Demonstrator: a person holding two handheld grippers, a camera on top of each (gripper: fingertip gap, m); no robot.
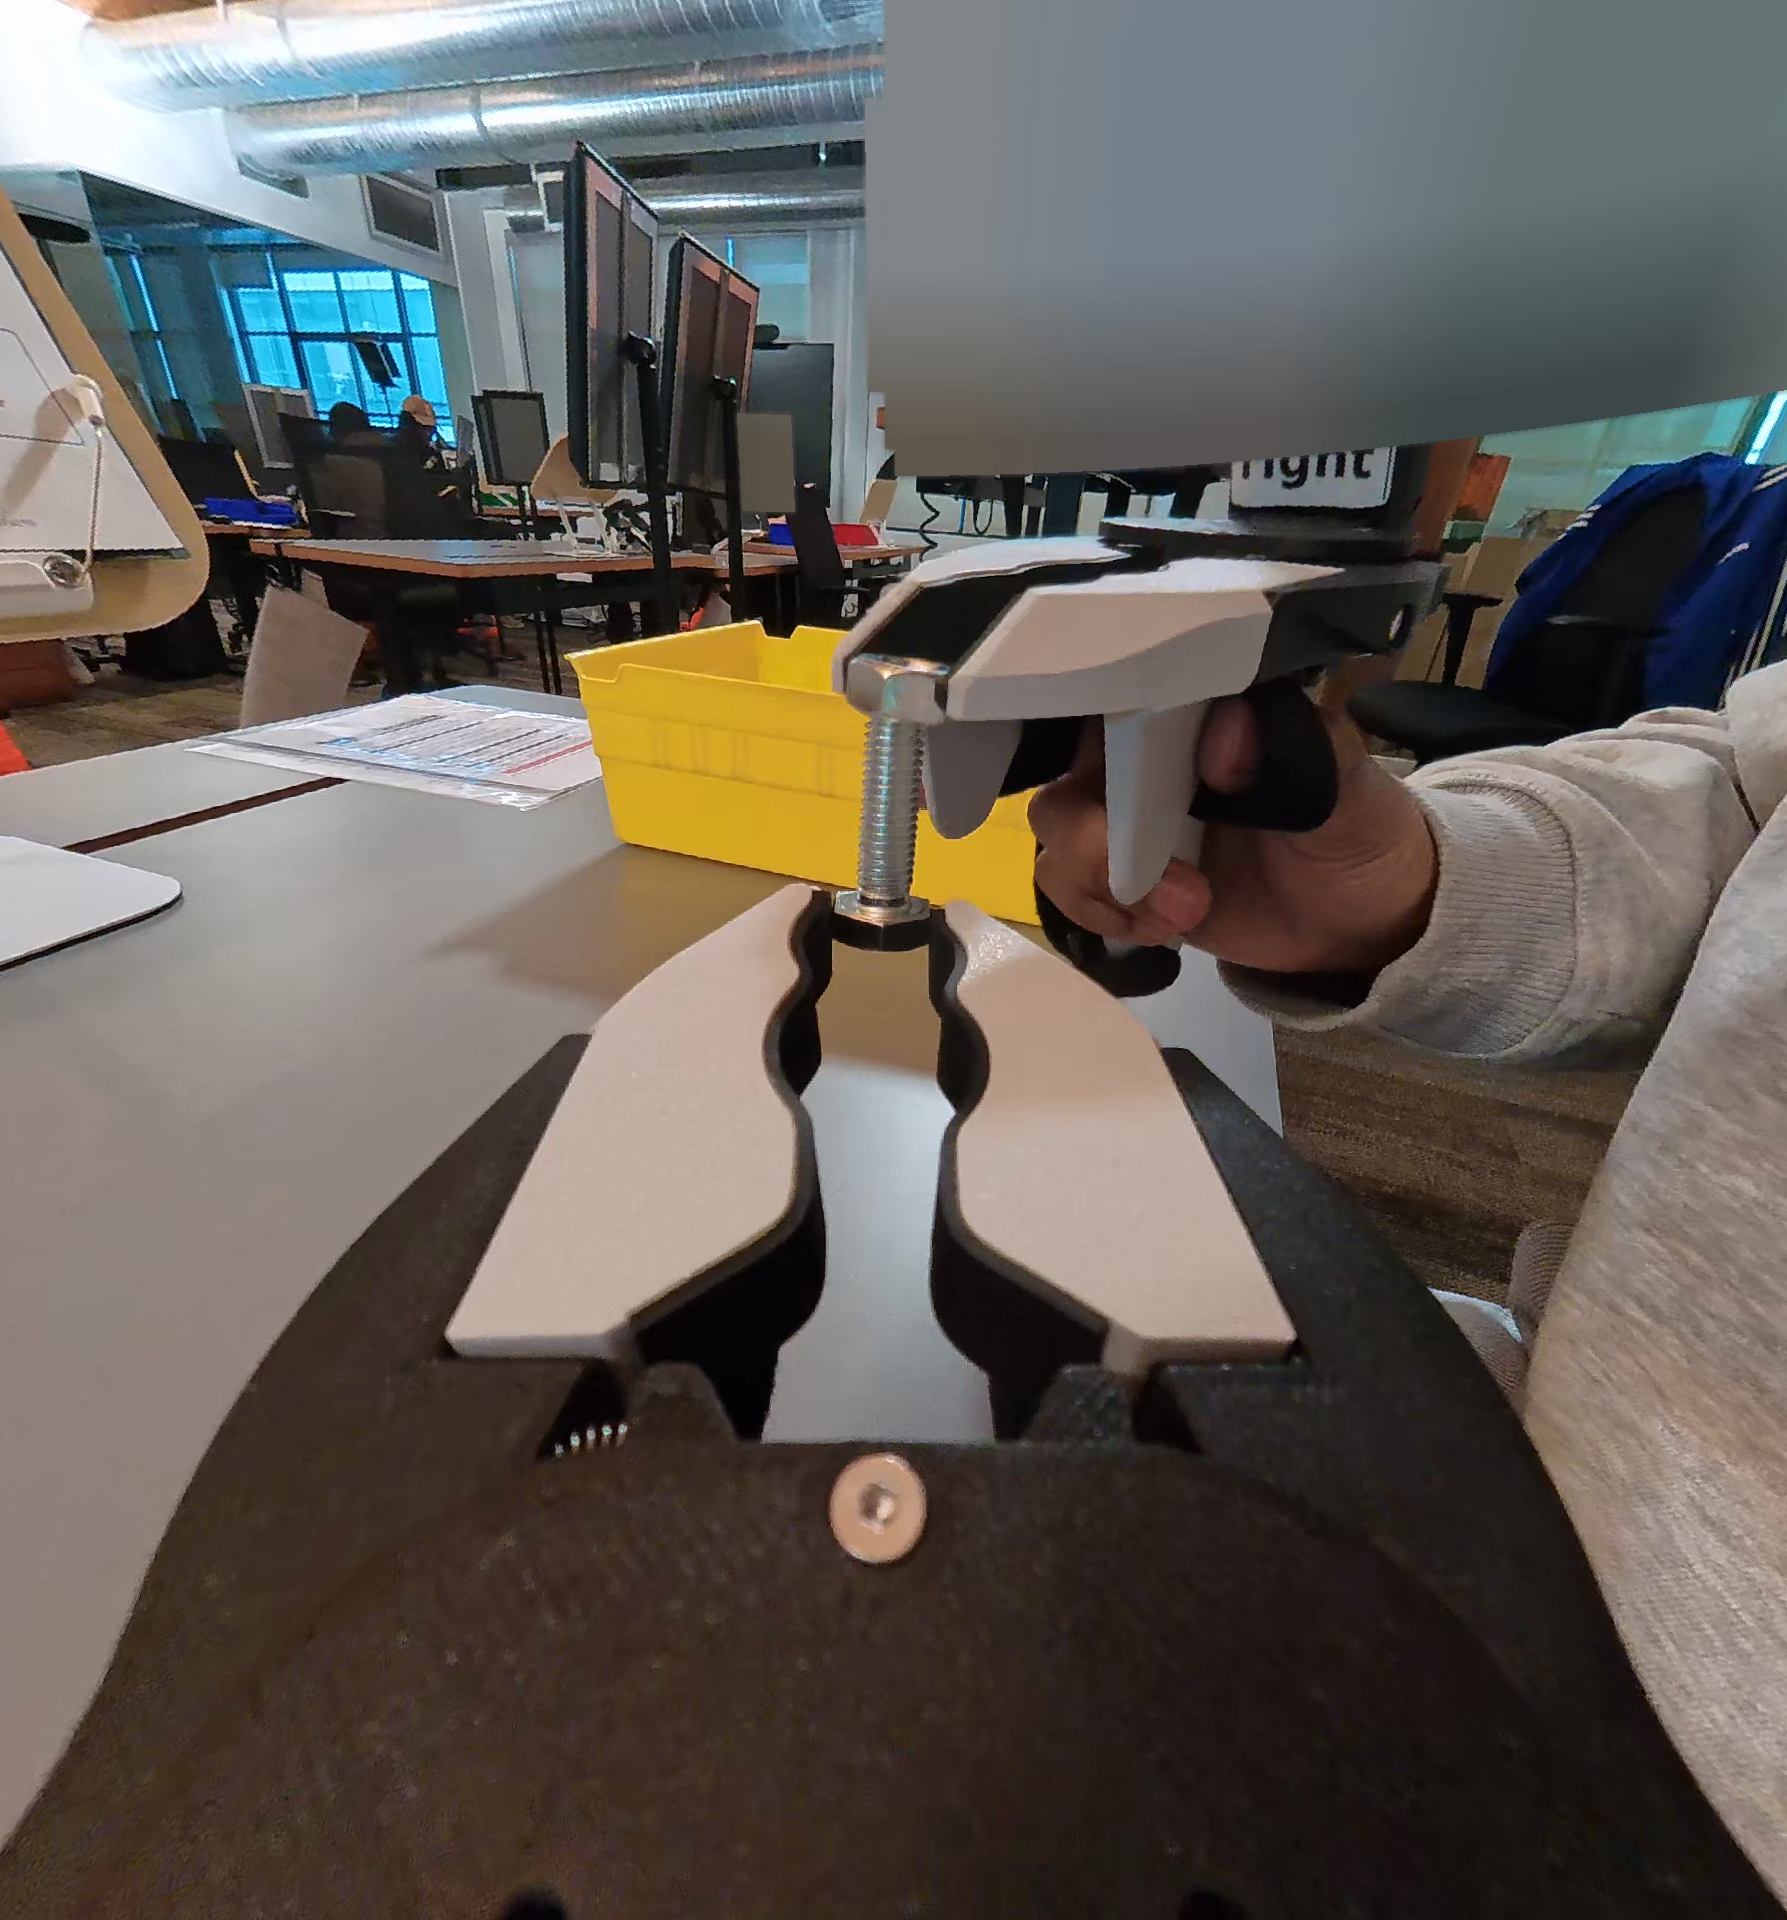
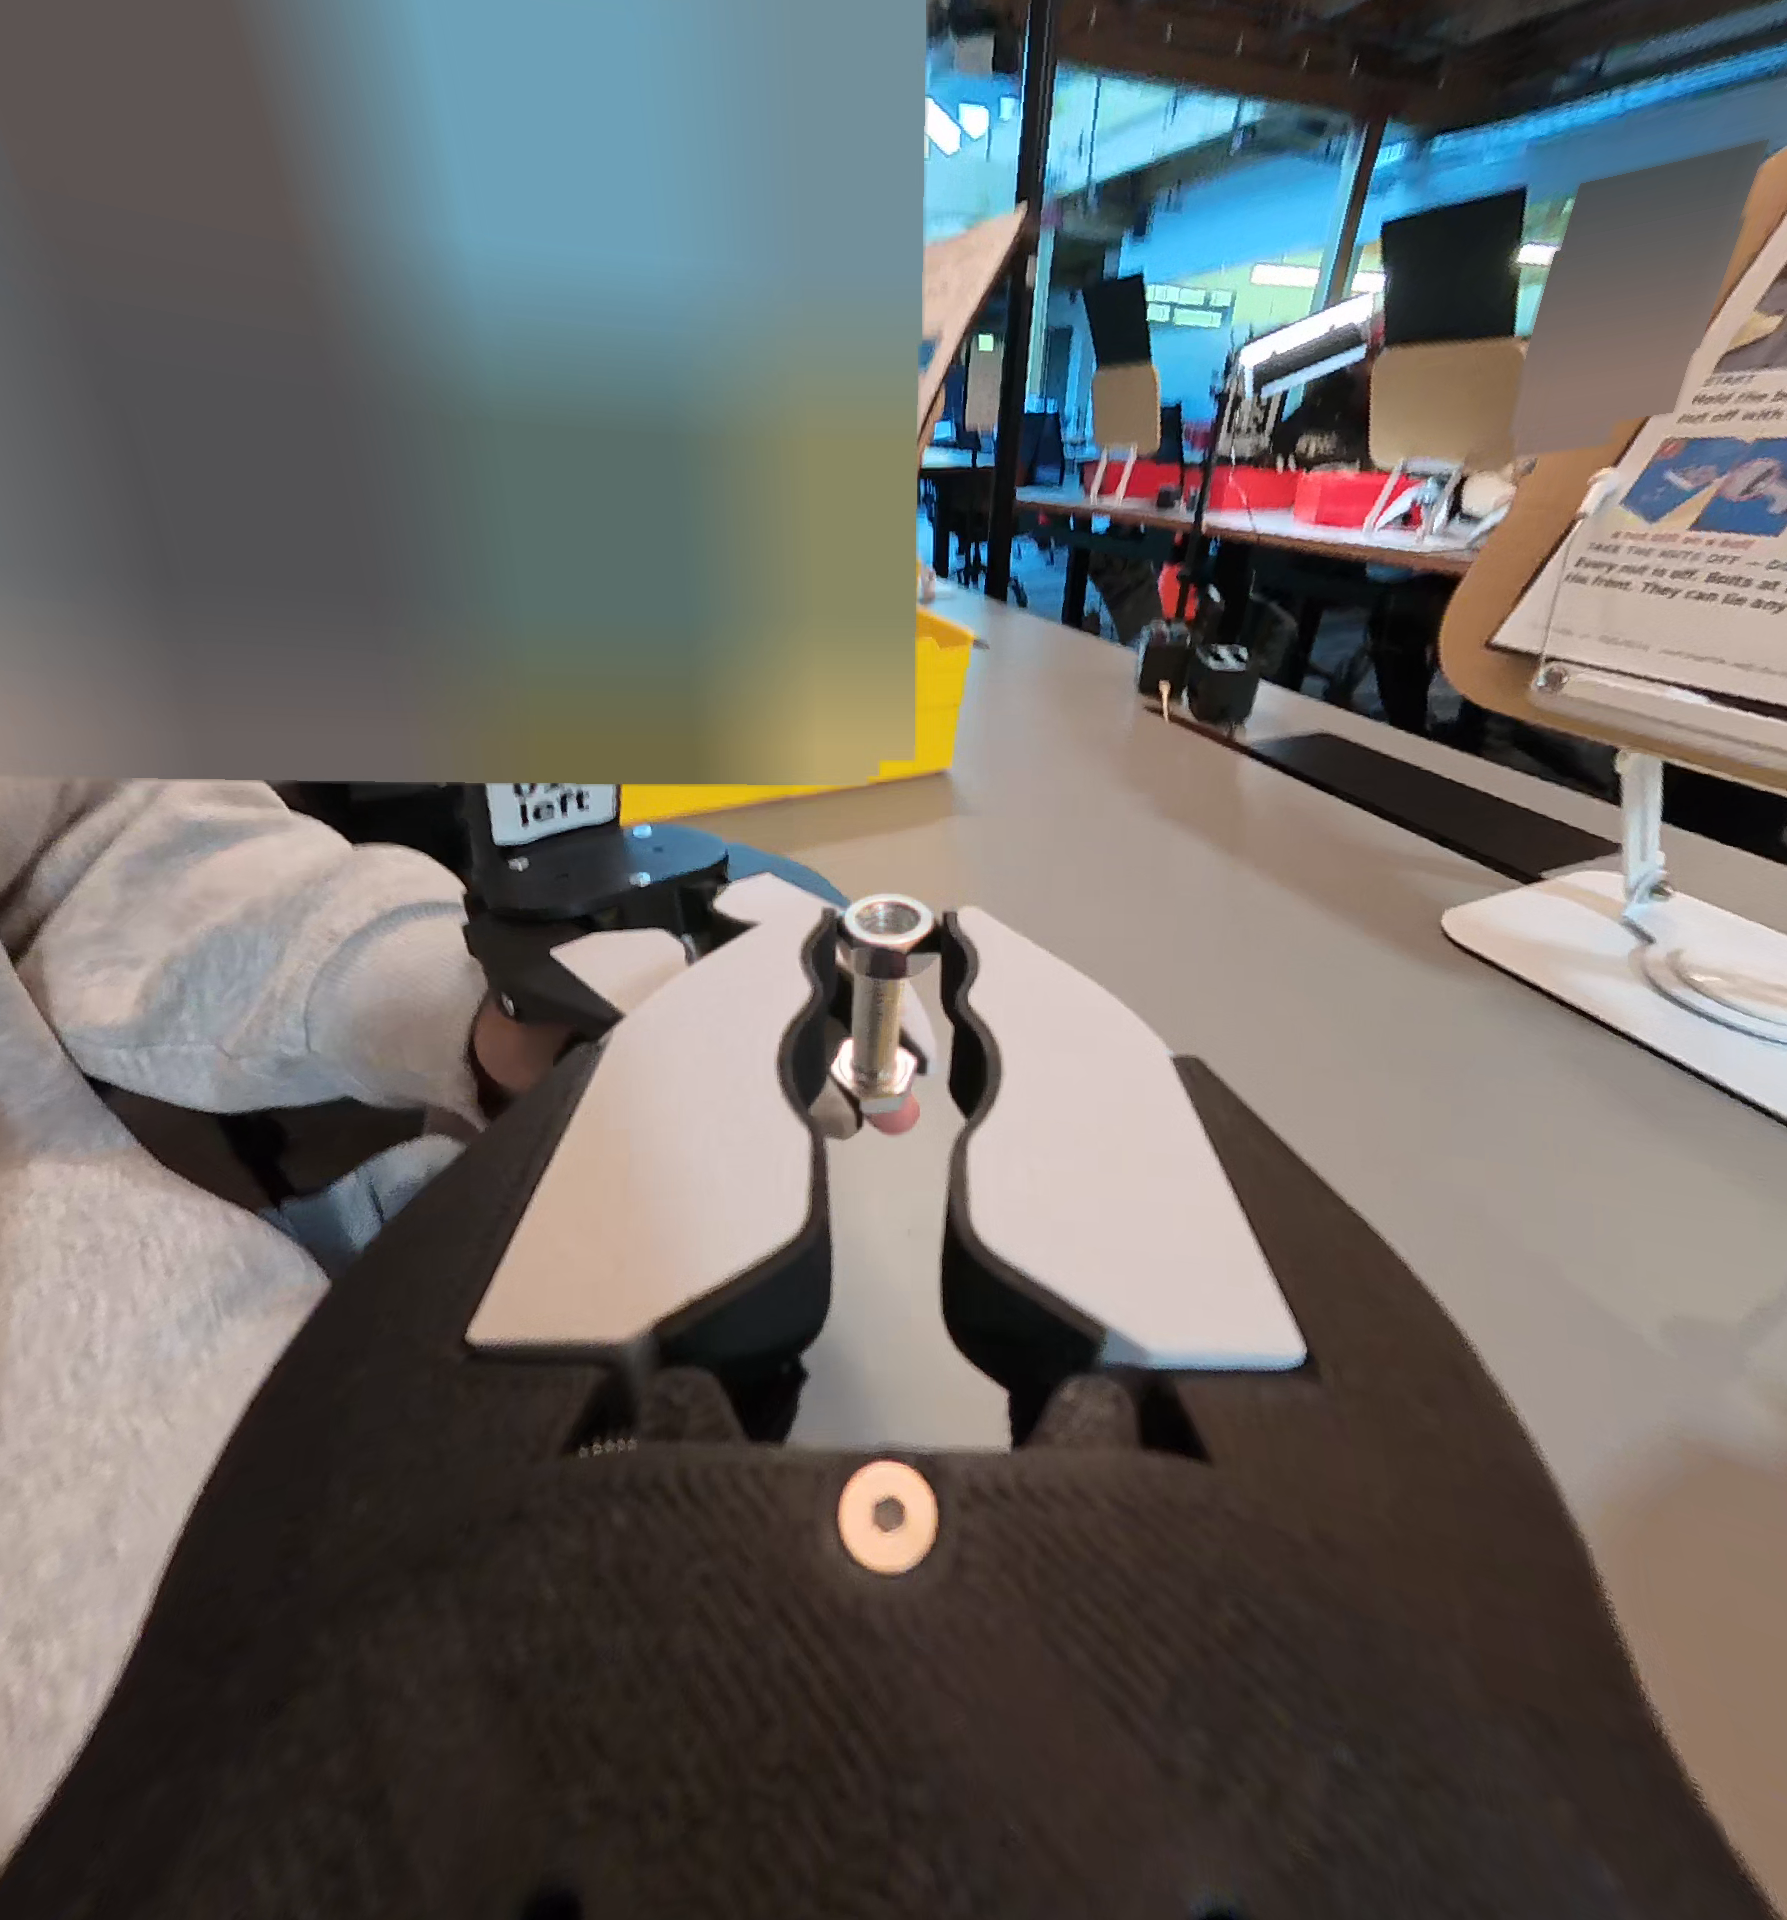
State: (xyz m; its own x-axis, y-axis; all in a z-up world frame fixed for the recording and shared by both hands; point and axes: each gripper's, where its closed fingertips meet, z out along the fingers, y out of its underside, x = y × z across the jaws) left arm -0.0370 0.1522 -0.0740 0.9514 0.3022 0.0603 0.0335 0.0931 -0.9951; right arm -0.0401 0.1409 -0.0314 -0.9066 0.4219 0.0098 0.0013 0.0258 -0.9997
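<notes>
A silver bolt [image 1: 889,810] stands upright between the two grippers, above the grey table [image 1: 245,1018]. My left gripper [image 1: 878,916] is shut on the hex nut [image 1: 878,920] at the bolt's lower end. My right gripper [image 1: 894,681], held level by a hand [image 1: 1284,862] in a grey sleeve, is shut on the bolt's hex head [image 1: 894,686]. In the right wrist view my right gripper [image 2: 887,932] clamps the head [image 2: 887,928]. The threaded shaft [image 2: 876,1003] runs down to the nut [image 2: 873,1075], where the left gripper's fingers [image 2: 660,961] come in from the left.
A yellow bin [image 1: 702,727] stands on the table just behind the grippers, also in the right wrist view [image 2: 943,675]. A laminated sheet [image 1: 421,743] lies left of it. An instruction board on a white stand [image 2: 1699,499] is at the table's side. Office desks and chairs stand beyond. The grippers' ends are close to 4 cm from one another.
</notes>
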